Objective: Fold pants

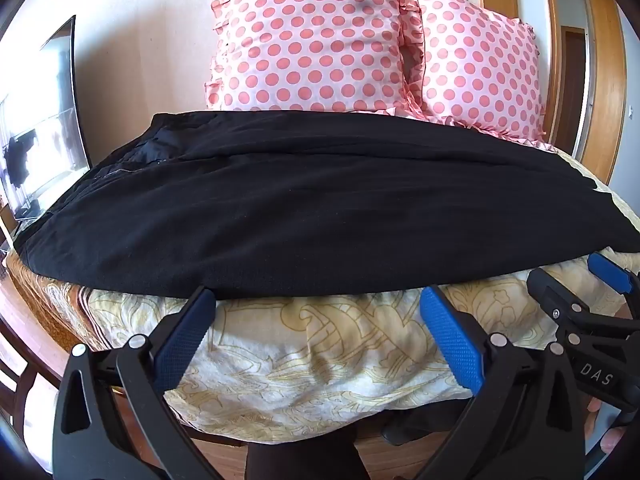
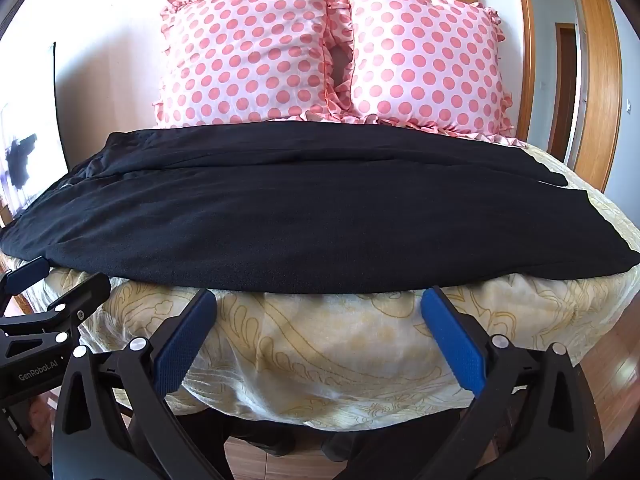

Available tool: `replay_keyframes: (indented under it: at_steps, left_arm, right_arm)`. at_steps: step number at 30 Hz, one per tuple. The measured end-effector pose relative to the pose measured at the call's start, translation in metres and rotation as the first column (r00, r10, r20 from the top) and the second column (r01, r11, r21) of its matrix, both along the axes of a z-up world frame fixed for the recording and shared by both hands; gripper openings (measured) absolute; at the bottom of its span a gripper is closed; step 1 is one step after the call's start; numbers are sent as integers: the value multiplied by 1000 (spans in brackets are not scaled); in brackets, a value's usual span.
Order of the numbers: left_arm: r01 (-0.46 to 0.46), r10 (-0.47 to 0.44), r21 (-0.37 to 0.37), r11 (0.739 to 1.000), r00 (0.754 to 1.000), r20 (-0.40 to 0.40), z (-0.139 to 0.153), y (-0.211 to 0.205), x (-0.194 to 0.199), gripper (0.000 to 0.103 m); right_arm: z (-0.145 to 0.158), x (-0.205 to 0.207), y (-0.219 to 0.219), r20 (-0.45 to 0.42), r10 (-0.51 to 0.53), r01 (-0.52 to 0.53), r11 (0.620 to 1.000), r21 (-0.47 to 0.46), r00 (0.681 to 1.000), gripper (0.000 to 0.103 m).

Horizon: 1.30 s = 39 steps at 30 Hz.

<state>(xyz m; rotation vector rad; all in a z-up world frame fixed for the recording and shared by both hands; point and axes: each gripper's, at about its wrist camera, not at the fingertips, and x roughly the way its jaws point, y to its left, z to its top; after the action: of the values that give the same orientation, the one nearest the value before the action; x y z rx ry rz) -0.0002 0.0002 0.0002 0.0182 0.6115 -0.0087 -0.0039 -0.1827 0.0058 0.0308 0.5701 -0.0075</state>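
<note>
Black pants (image 1: pixel 312 208) lie flat across the bed, waistband at the left, leg ends at the right; they also show in the right wrist view (image 2: pixel 304 216). My left gripper (image 1: pixel 316 300) is open and empty, its blue pads just short of the pants' near edge. My right gripper (image 2: pixel 318 300) is open and empty too, at the same near edge further right. The right gripper shows at the right of the left wrist view (image 1: pixel 580 276). The left gripper shows at the left of the right wrist view (image 2: pixel 60 280).
The bed has a cream patterned bedspread (image 1: pixel 320 356) whose near edge hangs over a wooden frame. Two pink polka-dot pillows (image 1: pixel 312 40) (image 2: pixel 428 60) stand against the wall behind the pants. A window (image 1: pixel 36 120) is at the left. A wooden door frame (image 2: pixel 596 80) is at the right.
</note>
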Motion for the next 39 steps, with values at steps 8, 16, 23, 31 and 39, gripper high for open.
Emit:
replay_keyframes:
  at_steps: [8, 16, 23, 31, 39]
  left_arm:
    - [2, -2, 3, 1000, 1000, -3, 0, 1, 1, 101]
    - [0, 0, 8, 1000, 1000, 3, 0, 0, 0, 101]
    - [0, 0, 8, 1000, 1000, 4, 0, 0, 0, 101]
    - [0, 0, 8, 1000, 1000, 4, 0, 0, 0, 101]
    - [0, 0, 8, 1000, 1000, 4, 0, 0, 0, 101]
  right_arm:
    - [0, 0, 0, 1, 0, 0, 1000, 0, 1000, 102]
    - [0, 0, 0, 0, 0, 0, 1000, -1, 1000, 102]
    - [0, 0, 0, 0, 0, 0, 1000, -1, 1000, 102]
    - [0, 0, 0, 0, -1, 1, 1000, -1, 1000, 102]
    - [0, 0, 0, 0, 0, 0, 1000, -1, 1000, 102]
